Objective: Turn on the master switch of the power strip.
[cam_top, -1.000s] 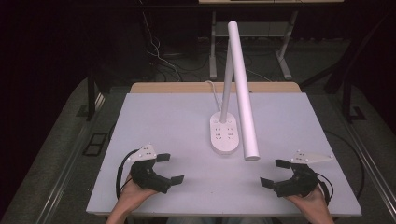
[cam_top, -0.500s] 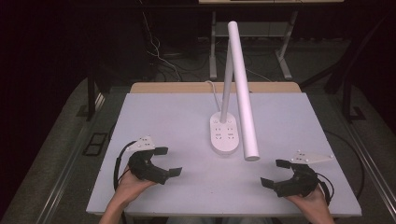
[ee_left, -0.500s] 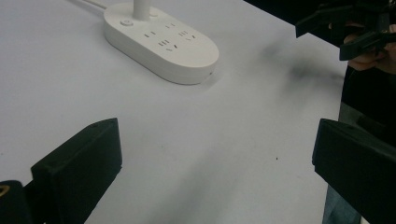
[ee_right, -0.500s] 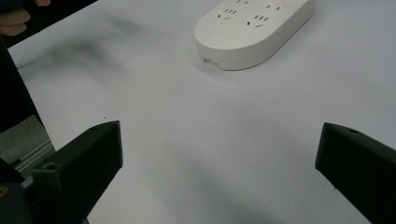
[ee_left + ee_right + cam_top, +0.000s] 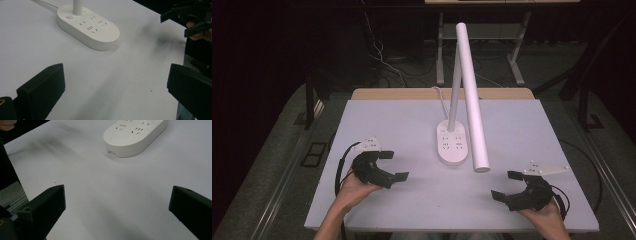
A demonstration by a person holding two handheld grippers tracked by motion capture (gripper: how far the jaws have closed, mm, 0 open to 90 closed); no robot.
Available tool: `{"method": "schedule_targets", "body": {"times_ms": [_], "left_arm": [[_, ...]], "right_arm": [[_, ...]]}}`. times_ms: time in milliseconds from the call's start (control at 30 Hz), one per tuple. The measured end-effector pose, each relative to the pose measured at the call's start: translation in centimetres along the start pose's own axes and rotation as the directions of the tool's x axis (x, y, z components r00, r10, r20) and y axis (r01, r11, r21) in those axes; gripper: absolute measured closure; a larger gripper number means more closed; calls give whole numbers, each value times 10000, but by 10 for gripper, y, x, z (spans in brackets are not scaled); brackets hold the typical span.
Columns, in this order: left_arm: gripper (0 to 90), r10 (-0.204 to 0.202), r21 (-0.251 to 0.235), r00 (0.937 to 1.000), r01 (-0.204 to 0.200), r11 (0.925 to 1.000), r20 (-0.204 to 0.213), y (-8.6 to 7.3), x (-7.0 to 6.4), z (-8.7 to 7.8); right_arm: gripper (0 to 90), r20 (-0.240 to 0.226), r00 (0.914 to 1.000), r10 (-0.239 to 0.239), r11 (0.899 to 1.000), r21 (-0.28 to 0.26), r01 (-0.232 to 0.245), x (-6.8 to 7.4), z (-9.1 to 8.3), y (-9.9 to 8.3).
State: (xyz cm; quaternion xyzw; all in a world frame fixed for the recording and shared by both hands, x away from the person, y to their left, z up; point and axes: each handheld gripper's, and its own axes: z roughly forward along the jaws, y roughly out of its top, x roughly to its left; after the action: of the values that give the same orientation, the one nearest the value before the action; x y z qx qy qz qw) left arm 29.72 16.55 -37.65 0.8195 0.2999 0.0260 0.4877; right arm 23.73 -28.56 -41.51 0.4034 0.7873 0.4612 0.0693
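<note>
Both claws spread, lamp base between them on the tabletop.

White tabletop (image 5: 412, 115) carries a white desk lamp (image 5: 469, 95), its oval socket base (image 5: 454, 147) mid-table, touching neither claw. My left claw (image 5: 393, 165) rests near-left, jaws wide, empty. My right claw (image 5: 508, 186) sits near-right, jaws likewise wide, empty; base well apart from both.
</note>
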Motion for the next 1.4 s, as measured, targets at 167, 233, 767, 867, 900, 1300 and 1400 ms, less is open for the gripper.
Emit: {"method": "schedule_targets", "body": {"times_ms": [167,233,767,867,900,1300,1400], "left_arm": [[5,118,114,9999,-118,9999,-14,9,2,2],[5,146,174,9999,-146,9997,-25,12,3,3],[5,464,508,9989,-469,9976,98,37,6,15],[5,558,617,9984,-564,9965,107,42,7,18],[5,562,643,9984,-568,9963,107,44,7,19],[5,742,856,9971,-751,9935,135,62,11,33],[7,750,876,9971,-758,9933,131,65,12,36]], "right_arm": [[2,-9,10000,3,10000,-18,-3,-1,0,0],[2,-11,10000,5,10000,-11,-5,0,0,0],[1,22,10000,-36,10000,-3,36,-1,-1,0],[2,21,10000,-31,10000,1,31,-1,-1,0],[2,14,10000,-20,10000,2,20,-1,0,0],[1,36,10000,-49,10000,2,49,-2,-1,1],[2,25,10000,-45,10000,10,45,-2,-1,1]]}}
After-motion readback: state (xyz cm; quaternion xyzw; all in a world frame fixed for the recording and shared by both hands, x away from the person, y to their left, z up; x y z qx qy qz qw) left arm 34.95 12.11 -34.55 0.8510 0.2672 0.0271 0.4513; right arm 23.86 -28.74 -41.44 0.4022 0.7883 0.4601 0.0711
